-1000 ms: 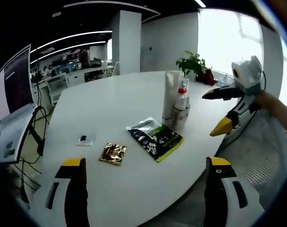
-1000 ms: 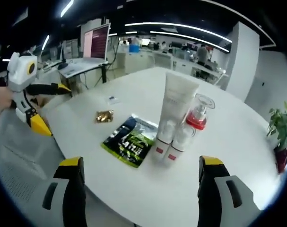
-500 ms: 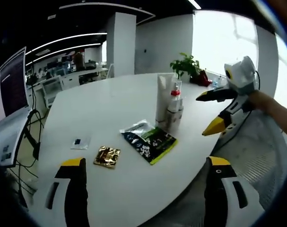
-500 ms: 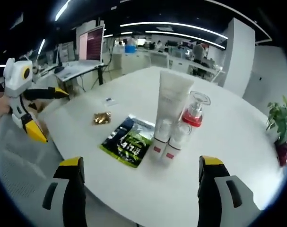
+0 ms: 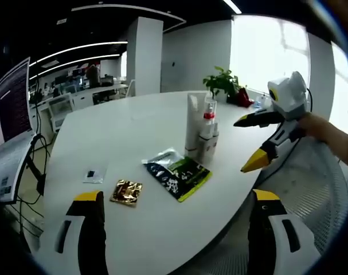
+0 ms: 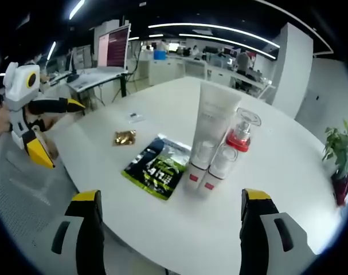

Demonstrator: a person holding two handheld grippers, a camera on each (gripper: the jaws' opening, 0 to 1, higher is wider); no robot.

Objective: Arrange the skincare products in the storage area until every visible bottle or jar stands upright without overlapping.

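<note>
A tall white plastic tube (image 6: 214,123) stands cap-down on the white round bench (image 6: 288,189). Touching it stand a clear pump bottle with a red collar (image 6: 238,133) and two small white bottles with red labels (image 6: 207,166), all upright in one tight cluster.

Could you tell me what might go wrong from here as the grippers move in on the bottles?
The tall tube, pump bottle and two small bottles stand tightly together, so nudging one could topple the rest. The sachet lies right beside them and could get dragged.
</note>
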